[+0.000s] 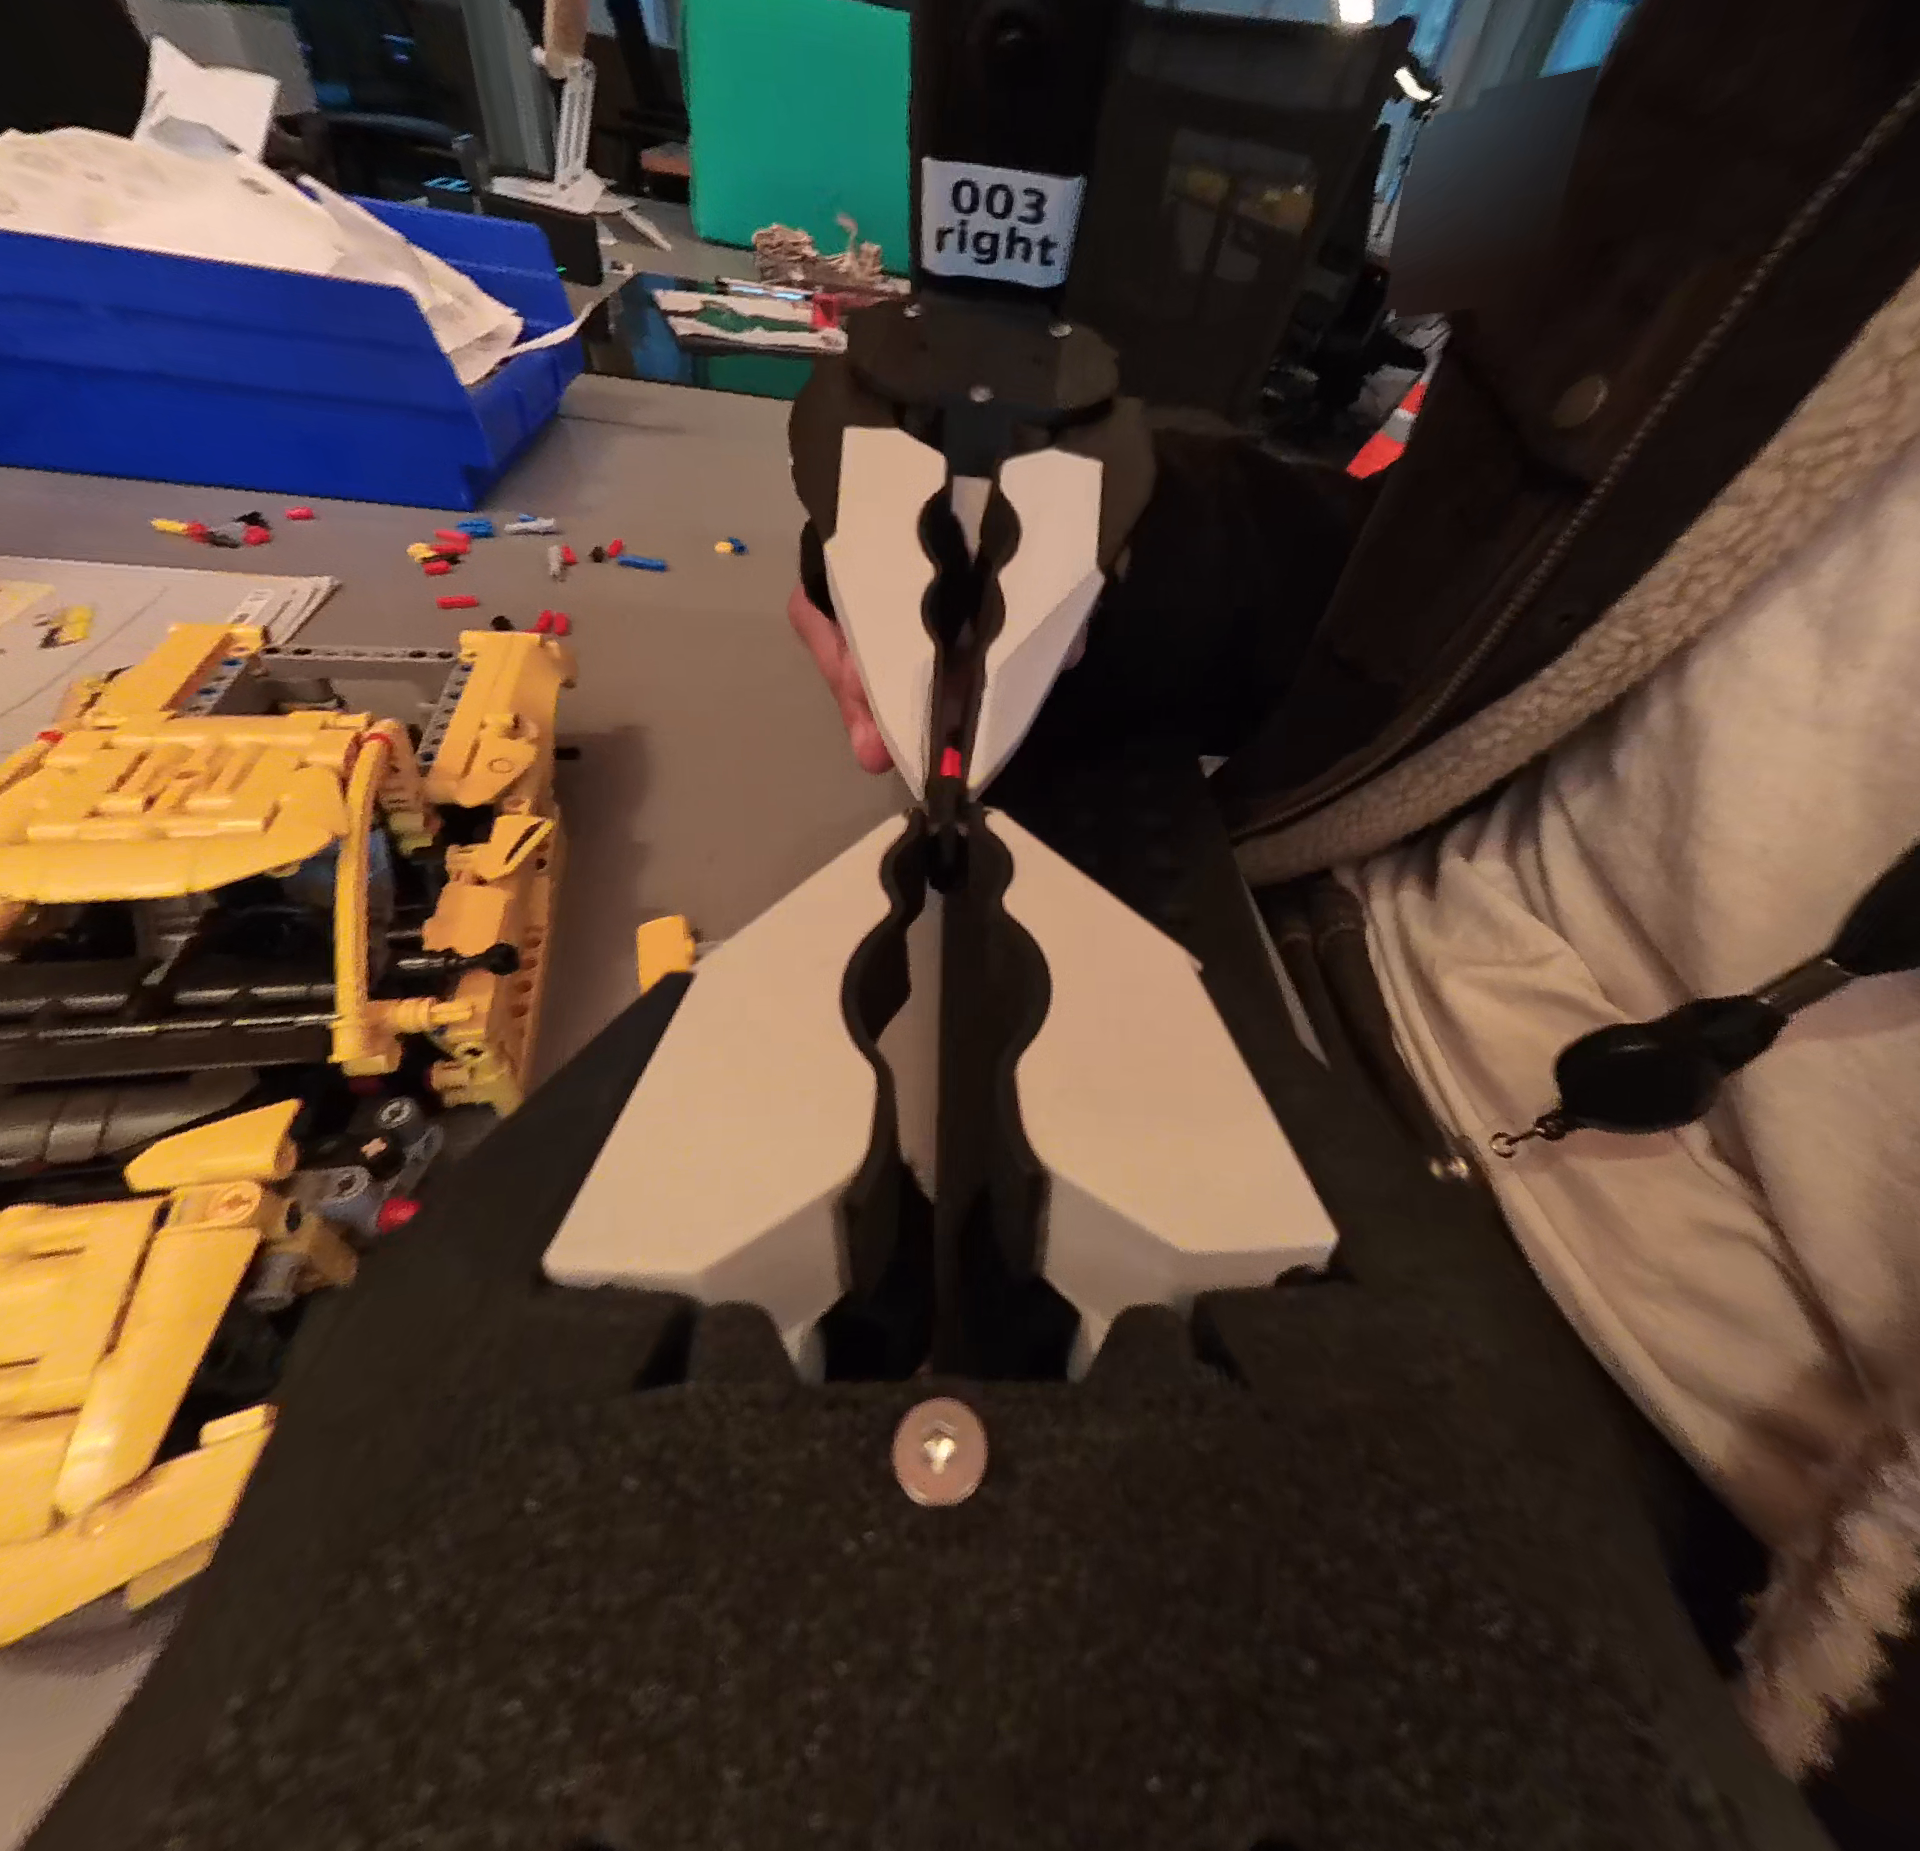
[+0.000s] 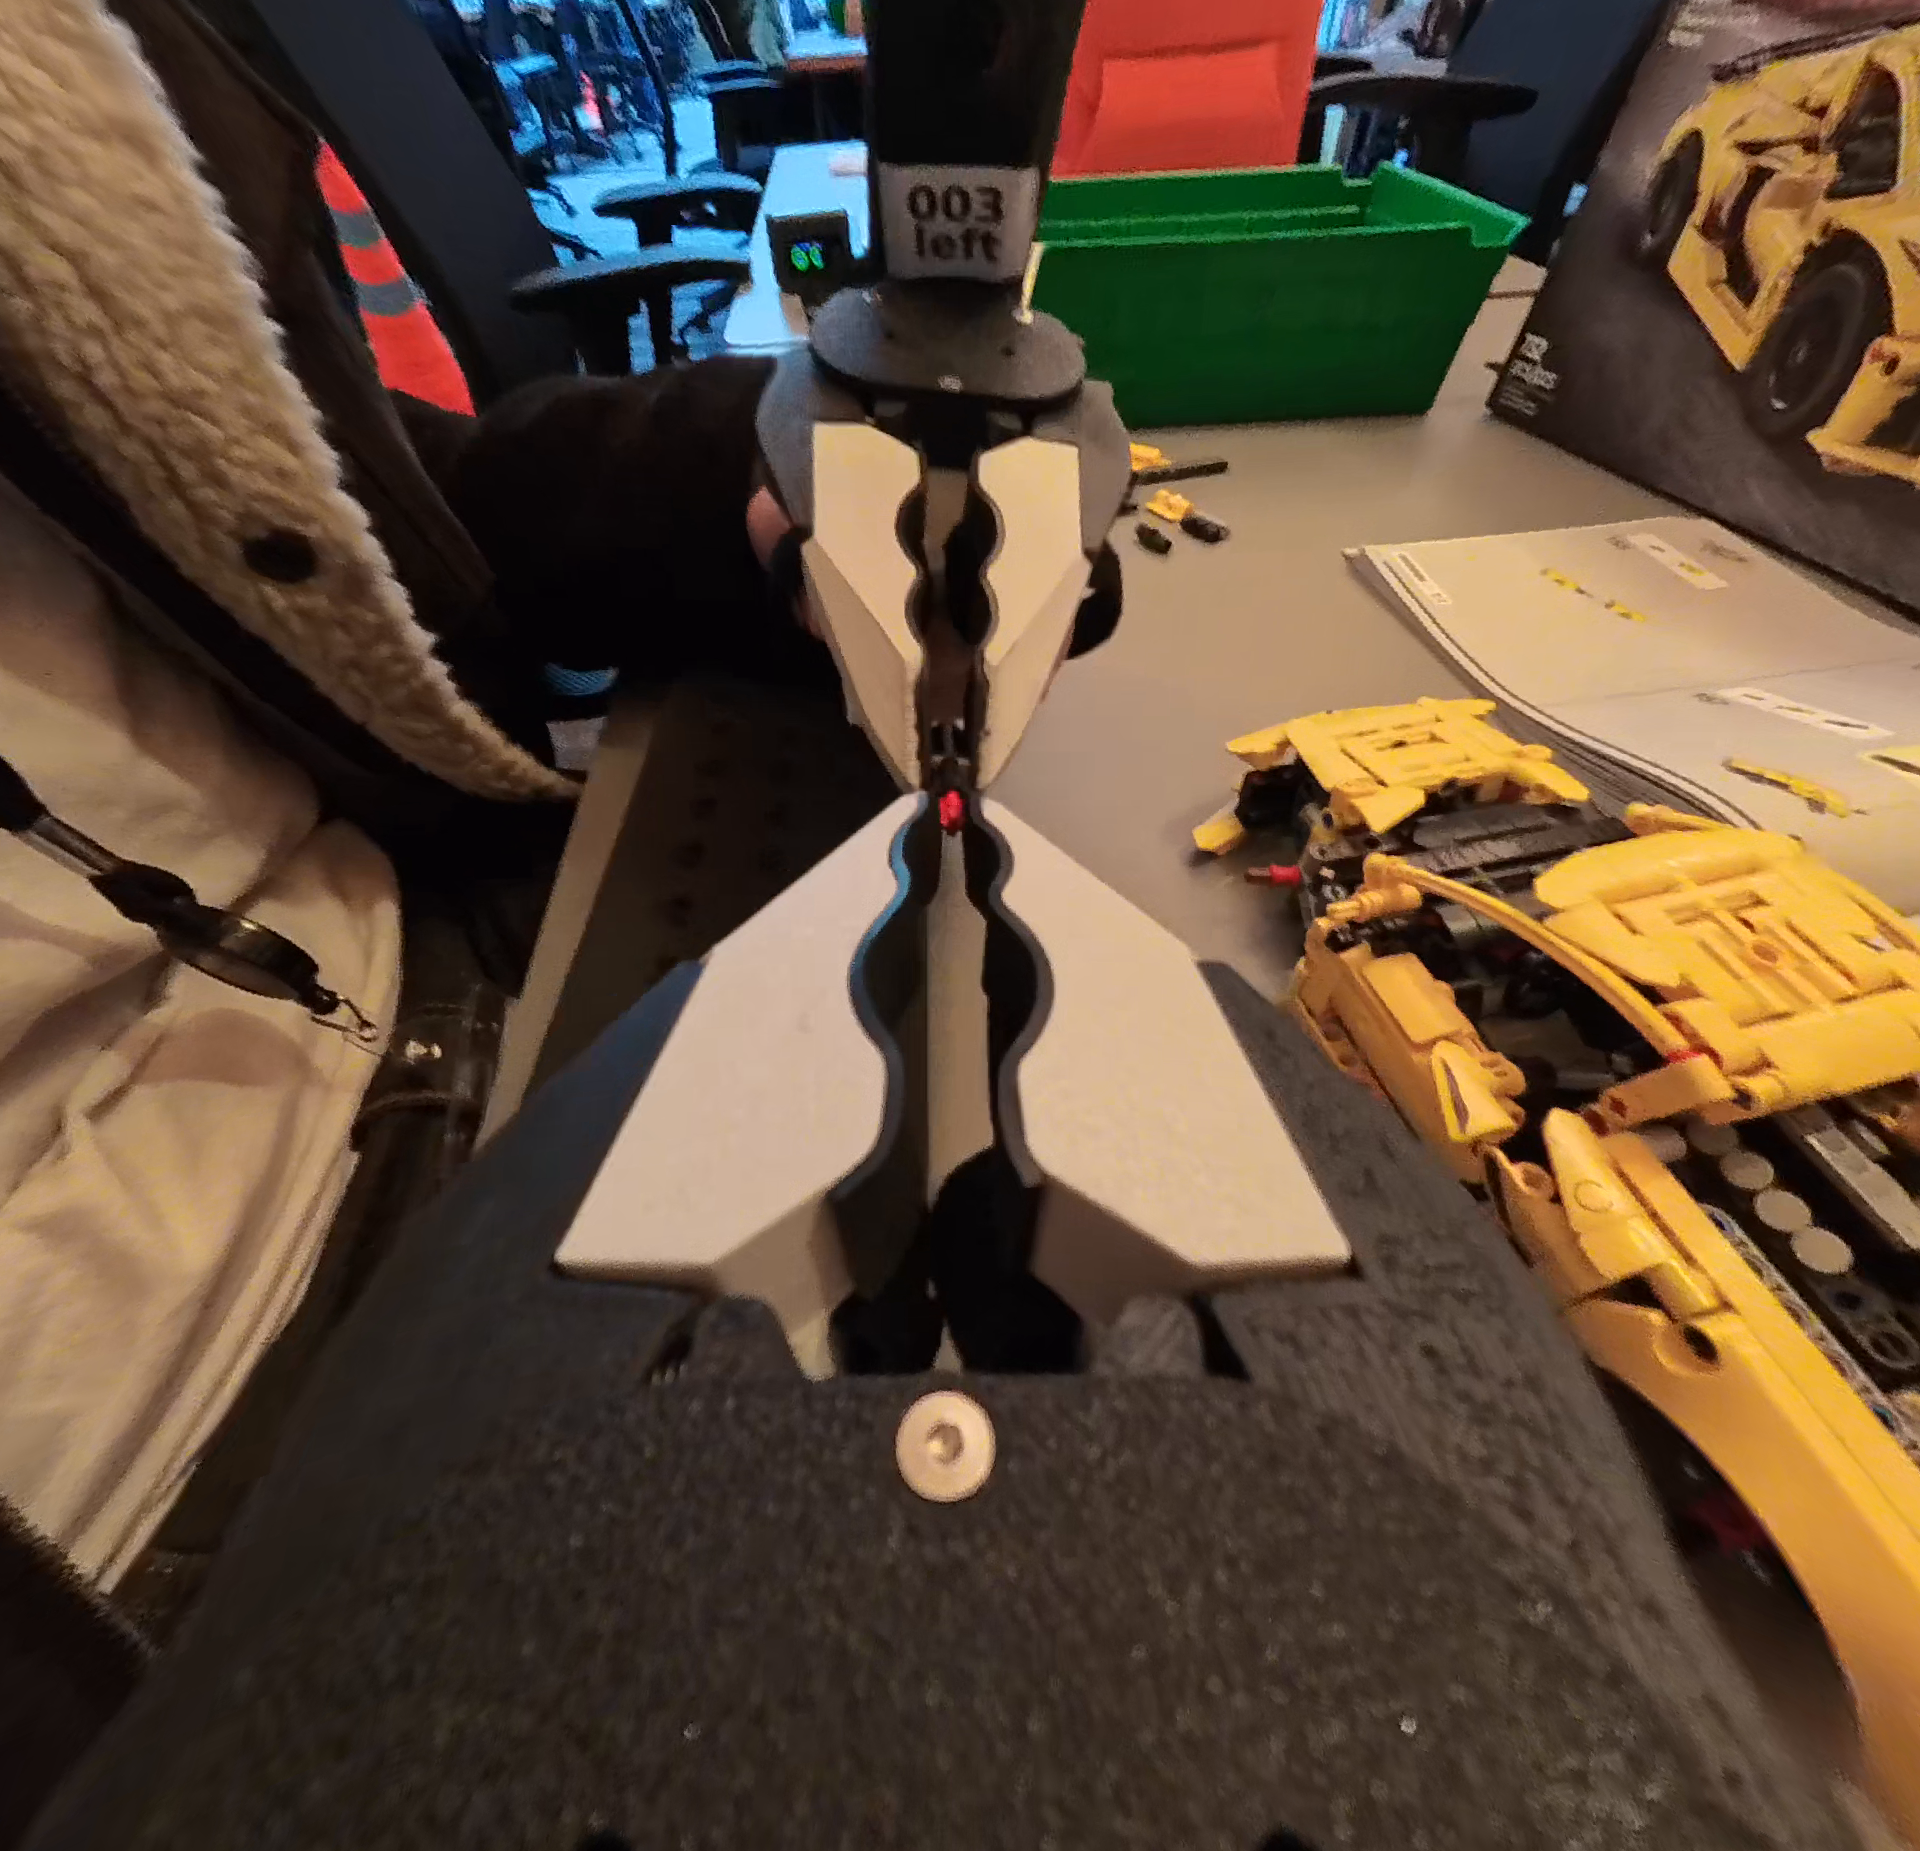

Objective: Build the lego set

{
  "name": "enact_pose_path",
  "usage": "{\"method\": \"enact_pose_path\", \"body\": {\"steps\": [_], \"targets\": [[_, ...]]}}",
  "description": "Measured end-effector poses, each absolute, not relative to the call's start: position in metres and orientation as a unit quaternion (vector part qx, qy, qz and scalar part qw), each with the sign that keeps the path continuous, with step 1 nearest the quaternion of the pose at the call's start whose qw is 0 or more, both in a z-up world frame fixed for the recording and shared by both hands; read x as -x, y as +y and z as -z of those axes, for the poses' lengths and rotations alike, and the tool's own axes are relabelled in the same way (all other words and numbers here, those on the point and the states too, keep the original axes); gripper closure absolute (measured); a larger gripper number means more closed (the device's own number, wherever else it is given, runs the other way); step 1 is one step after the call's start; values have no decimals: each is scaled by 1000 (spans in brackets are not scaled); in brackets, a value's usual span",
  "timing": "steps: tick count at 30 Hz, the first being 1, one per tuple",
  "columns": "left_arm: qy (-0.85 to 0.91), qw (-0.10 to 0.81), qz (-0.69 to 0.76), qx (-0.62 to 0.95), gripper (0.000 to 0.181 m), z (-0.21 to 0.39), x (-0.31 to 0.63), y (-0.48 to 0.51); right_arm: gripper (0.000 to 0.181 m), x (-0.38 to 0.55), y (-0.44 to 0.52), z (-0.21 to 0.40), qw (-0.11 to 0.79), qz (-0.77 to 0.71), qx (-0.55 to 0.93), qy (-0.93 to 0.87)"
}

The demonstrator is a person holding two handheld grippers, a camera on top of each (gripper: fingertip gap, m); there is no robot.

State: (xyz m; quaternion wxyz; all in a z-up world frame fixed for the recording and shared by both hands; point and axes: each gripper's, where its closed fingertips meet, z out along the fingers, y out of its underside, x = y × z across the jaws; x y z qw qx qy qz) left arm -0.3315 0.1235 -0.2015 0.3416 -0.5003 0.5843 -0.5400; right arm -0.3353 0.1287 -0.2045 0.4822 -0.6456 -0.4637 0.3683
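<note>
Two grippers met tip to tip above the near edge of the grey table [image 1: 665, 721]. The left gripper [image 1: 943, 845] had its jaws pressed nearly together on a small black piece [image 1: 943, 856], and the right gripper [image 2: 951, 814] pinched a small red piece [image 2: 950, 810] the same way; the two pieces touched or nearly so. One yellow lego car [image 2: 1621, 1053], partly built, lay on the table beside the grippers, with one open instruction booklet [image 2: 1621, 638] and one box [image 2: 1766, 243] behind it. One blue bin [image 1: 260, 367] and one green bin [image 2: 1257, 295] stood farther back, loose small pieces [image 1: 468, 549] scattered before the blue one. A person's fleece-lined coat [image 1: 1621, 918] crowded the grippers' other side.
</note>
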Motion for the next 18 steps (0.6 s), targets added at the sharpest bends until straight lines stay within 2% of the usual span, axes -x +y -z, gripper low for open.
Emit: {"method": "enact_pose_path", "body": {"steps": [18], "targets": [[584, 337, 535, 508, 174, 204, 332, 127, 177, 330, 132, 204, 479, -381, 654, -446]]}}
